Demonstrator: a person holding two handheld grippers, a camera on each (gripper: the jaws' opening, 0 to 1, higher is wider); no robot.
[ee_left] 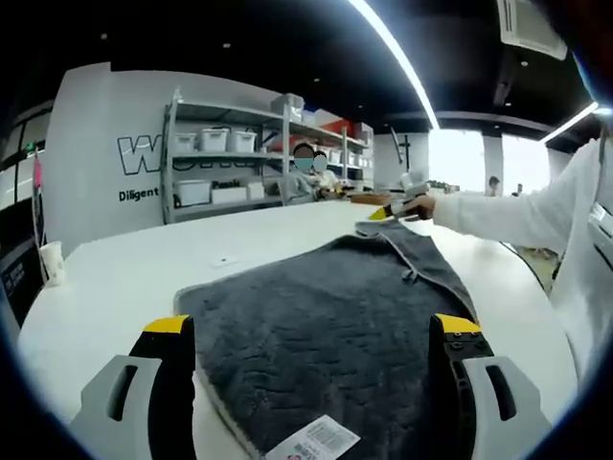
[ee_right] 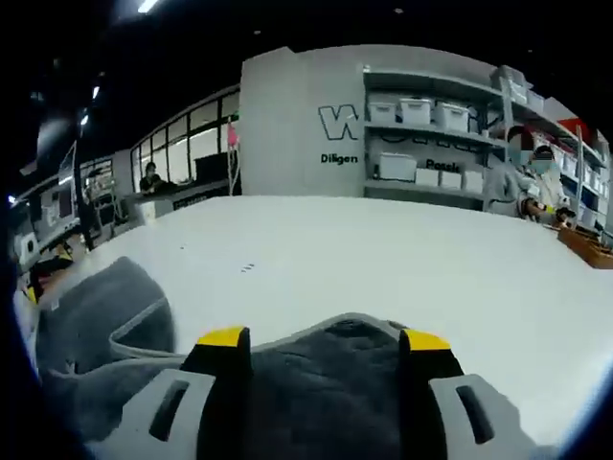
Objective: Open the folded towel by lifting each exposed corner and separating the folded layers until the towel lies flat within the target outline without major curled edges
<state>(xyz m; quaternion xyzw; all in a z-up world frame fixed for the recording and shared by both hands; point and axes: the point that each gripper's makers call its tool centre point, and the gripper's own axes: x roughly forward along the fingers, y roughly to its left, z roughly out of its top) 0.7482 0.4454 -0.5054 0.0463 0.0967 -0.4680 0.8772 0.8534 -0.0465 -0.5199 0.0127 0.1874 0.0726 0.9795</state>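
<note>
In the left gripper view, a paper cup (ee_left: 51, 261) stands at the far left edge of the white table (ee_left: 115, 287), with grey shelving (ee_left: 230, 158) holding white bins behind it in the upper left. The left gripper (ee_left: 321, 335) rises from the bottom with its yellow-tipped jaws wide apart, holding nothing; the dark grey towel (ee_left: 326, 307) lies between and beyond them across the lower centre, a white label (ee_left: 314, 443) at its near edge. Toward the upper right the towel's far corner is lifted off the table at the right gripper (ee_left: 391, 211), carried by a white sleeve (ee_left: 517, 216). In the right gripper view, a raised fold of towel (ee_right: 96, 307) sits at lower left, and the right gripper (ee_right: 326, 350) has towel cloth bunched between its jaws; whether they clamp it I cannot tell.
</note>
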